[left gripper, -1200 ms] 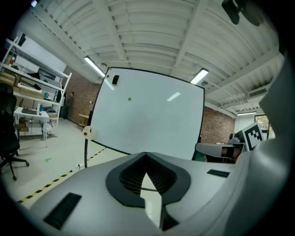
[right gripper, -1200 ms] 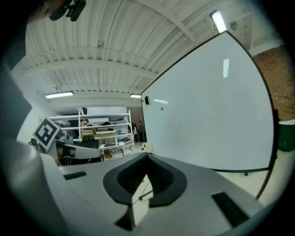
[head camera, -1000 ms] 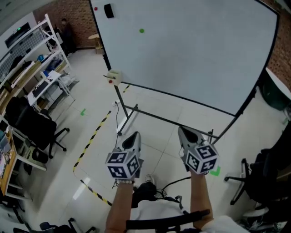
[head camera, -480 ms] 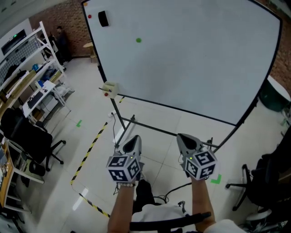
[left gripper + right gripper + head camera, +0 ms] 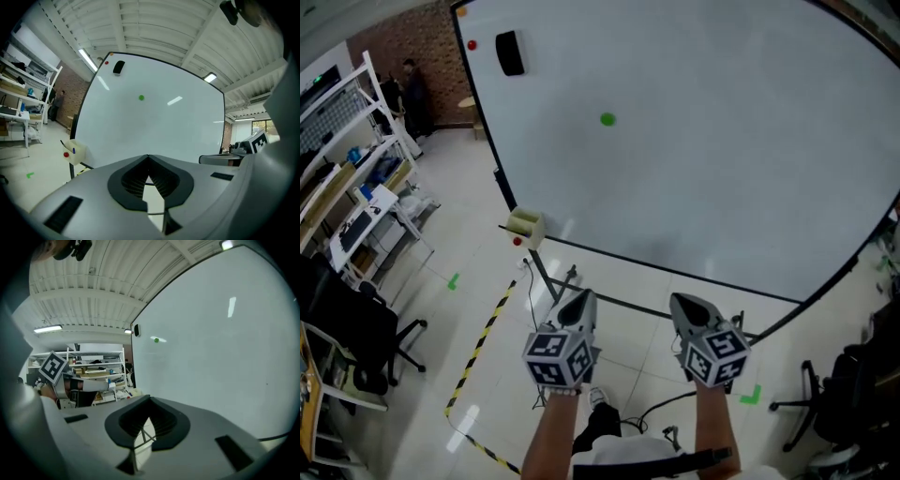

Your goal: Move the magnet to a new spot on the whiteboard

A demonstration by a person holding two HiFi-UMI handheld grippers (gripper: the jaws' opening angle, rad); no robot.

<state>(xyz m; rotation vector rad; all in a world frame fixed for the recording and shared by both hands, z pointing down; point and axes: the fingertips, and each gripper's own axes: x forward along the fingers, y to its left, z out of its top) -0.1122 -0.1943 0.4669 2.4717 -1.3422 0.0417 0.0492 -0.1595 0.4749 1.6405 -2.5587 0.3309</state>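
The left gripper (image 5: 578, 300) is clenched on nothing, and the right gripper (image 5: 686, 304) likewise has its tips meeting. Both are held short of the whiteboard (image 5: 722, 187). The green magnet (image 5: 607, 119) sits on its upper left part, right of what looks like a black eraser (image 5: 509, 52).

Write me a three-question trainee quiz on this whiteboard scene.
1. True or false: the green magnet is stuck on the whiteboard.
2. In the head view, the black block sits at the board's: A upper left, B lower right, C centre.
3. What state are the left tongs in?
Key: 1 true. 2 A. 3 shut, with nothing between them.
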